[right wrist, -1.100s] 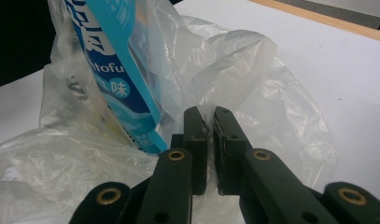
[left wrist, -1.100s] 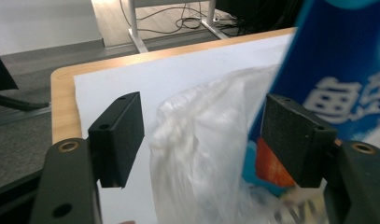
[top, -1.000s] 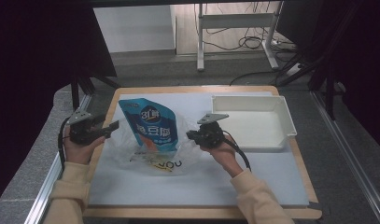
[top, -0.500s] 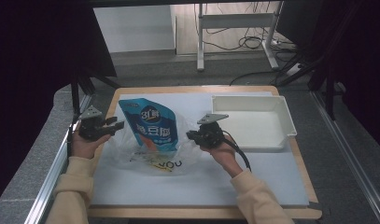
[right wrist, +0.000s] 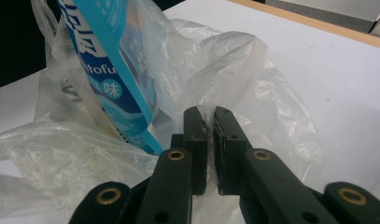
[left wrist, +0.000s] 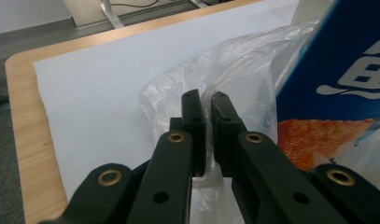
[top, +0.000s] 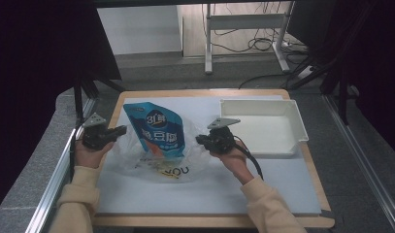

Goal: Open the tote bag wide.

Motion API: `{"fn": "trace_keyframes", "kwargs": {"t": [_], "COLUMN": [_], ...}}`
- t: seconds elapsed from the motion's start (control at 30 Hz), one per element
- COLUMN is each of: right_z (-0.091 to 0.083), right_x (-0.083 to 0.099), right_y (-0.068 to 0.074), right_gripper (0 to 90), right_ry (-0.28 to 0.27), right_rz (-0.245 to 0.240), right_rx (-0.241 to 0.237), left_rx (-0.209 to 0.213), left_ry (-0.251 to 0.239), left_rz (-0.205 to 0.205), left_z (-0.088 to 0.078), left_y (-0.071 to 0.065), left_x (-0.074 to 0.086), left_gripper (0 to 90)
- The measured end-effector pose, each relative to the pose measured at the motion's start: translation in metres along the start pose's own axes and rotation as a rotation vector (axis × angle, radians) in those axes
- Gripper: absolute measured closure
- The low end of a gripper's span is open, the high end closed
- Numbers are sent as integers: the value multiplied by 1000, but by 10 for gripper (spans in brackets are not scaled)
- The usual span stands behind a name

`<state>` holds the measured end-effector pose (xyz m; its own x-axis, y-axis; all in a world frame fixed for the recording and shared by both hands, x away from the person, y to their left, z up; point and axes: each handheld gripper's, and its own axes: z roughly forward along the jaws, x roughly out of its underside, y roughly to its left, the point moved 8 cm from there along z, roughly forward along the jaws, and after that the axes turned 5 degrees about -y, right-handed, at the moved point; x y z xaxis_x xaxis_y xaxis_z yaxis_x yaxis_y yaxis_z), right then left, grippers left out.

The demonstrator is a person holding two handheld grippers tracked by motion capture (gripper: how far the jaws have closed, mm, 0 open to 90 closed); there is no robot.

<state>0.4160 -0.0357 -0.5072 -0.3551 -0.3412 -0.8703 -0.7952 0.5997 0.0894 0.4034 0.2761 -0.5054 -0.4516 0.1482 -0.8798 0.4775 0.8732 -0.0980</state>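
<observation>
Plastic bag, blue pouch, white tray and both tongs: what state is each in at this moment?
Plastic bag: clear, crumpled, its film pinched on both sides.
Blue pouch: sealed-looking, propped up inside the bag, top sticking out.
White tray: empty, flat on the mat.
Left tongs: shut on the bag's film.
Right tongs: shut on the bag's film.

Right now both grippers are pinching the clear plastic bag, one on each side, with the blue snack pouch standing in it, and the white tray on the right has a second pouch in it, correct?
Not quite. The white plastic tray is empty, as the high view shows. The rest holds: the left gripper and right gripper each pinch the clear plastic bag, with the blue snack pouch standing in it.
</observation>
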Motion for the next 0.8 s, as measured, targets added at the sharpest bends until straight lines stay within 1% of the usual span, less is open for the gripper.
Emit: {"fn": "trace_keyframes", "kwargs": {"t": [0.03,0.07,0.2,0.27,0.3,0.33,0.4,0.47,0.5,0.53,0.63,0.67,0.7,0.8], "right_z": [0,1,2,4,6,6,8,11,11,12,14,16,16,18], "right_x": [1,3,5,6,9,9,12,16,16,20,24,25,25,28], "right_y": [0,-1,-2,-3,-4,-4,-6,-9,-9,-12,-14,-16,-16,-17], "right_gripper": [840,841,841,841,841,841,842,842,842,844,846,848,848,848], "right_ry": [1,7,8,15,24,24,30,28,28,29,33,29,29,37], "right_rz": [1,0,-7,-23,-39,-39,-50,-48,-48,-49,-41,-45,-45,-54], "right_rx": [3,10,22,32,53,53,73,88,88,107,116,131,131,154], "left_rx": [-3,-13,-17,-20,-23,-23,-24,-24,-24,-26,-29,-31,-35,-34], "left_ry": [0,11,22,24,28,28,30,37,37,45,53,56,61,69], "left_rz": [-7,-3,-12,-11,-13,-13,-20,-28,-28,-29,-32,-36,-36,-43], "left_z": [1,4,6,7,7,7,7,9,9,11,14,16,17,21], "left_y": [0,2,4,5,5,5,6,6,6,7,7,7,7,7], "left_x": [2,6,11,13,14,14,16,18,18,20,23,24,26,30], "left_gripper": [870,870,870,870,870,870,870,870,870,870,869,869,869,869]}}
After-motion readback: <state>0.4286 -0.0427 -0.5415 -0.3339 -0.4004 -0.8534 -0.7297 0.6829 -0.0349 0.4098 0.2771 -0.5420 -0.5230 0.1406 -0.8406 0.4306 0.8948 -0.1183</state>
